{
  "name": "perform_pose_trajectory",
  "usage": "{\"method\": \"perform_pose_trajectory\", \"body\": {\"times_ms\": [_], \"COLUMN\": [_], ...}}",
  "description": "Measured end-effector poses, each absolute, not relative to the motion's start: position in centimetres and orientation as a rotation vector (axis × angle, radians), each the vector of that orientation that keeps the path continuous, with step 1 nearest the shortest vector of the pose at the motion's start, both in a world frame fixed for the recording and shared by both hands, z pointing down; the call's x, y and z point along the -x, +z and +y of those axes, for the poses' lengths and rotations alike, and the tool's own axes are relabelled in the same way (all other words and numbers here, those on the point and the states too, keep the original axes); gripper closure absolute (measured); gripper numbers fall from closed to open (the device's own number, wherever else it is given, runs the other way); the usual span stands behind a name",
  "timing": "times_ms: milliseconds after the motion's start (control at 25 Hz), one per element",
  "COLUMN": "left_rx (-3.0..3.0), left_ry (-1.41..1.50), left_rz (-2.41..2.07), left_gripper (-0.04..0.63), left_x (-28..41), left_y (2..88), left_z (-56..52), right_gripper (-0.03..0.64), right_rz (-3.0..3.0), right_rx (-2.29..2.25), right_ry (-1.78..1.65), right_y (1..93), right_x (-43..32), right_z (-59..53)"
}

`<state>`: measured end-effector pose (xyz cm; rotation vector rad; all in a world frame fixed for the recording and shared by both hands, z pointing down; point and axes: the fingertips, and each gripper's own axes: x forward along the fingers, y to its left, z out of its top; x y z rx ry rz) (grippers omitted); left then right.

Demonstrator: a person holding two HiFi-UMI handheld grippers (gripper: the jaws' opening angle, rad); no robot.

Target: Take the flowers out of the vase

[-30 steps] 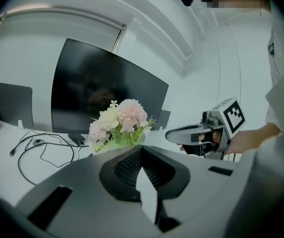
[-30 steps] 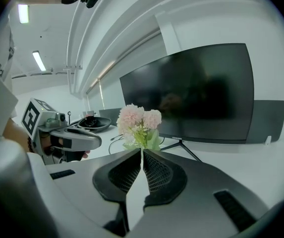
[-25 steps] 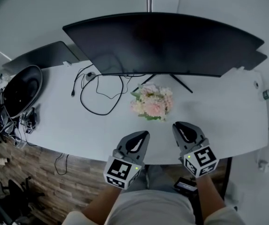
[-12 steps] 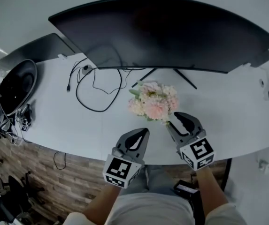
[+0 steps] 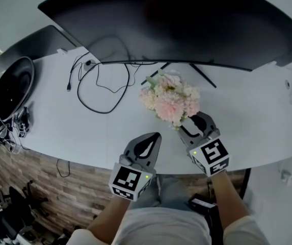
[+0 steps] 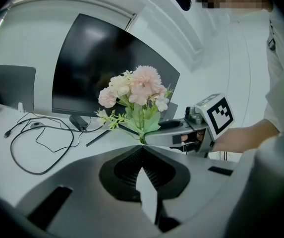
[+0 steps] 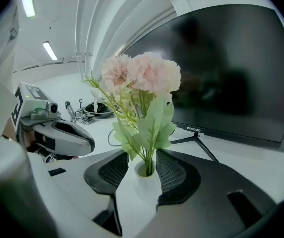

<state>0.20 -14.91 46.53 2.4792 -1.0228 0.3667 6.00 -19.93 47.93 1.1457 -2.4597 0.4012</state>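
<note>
A bunch of pink and cream flowers [image 5: 170,100] with green leaves stands in a small white vase [image 7: 142,185] on the white desk [image 5: 247,121]. In the head view the blooms hide the vase. My right gripper [image 5: 196,128] is at the near right of the bouquet. Its jaws are opening and stand on either side of the vase's neck [image 7: 142,152], with the stems rising between them. My left gripper [image 5: 147,146] is shut on nothing, a little to the left of the vase and nearer the desk's front edge. It shows in the right gripper view as the left gripper [image 7: 57,135].
A wide curved monitor [image 5: 186,24] on a thin-legged stand stands right behind the flowers. Black cables [image 5: 100,86] loop on the desk to the left. A round black object [image 5: 10,88] and tangled items lie at the far left edge.
My right gripper has moved forward to the bouquet and its jaws have opened around the vase. The left gripper has stayed shut and sunk slightly. The head view has come closer.
</note>
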Motion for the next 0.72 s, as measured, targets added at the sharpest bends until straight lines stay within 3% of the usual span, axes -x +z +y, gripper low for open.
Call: {"method": "perform_pose_trajectory", "body": {"times_ms": [360, 520, 720], "left_rx": [-2.493, -2.513, -2.557], "left_ry": [0.382, 0.389, 0.432], "left_rz": [-1.009, -1.014, -0.97], "left_gripper": [0.592, 0.591, 0.462], "left_x": [-1.1, -1.7, -2.8], "left_y": [48.2, 49.5, 50.9], "left_z": [-15.3, -15.9, -16.8], "right_gripper": [0.429, 0.46, 0.496], "right_rz": [-2.468, -2.47, -2.47], "right_rx": [-1.139, -1.148, -1.163], "right_ry": [0.397, 0.39, 0.381], "right_y": [48.5, 48.7, 48.6], "right_x": [-5.8, -5.9, -6.1], "right_z": [-20.7, -20.7, -21.0]}}
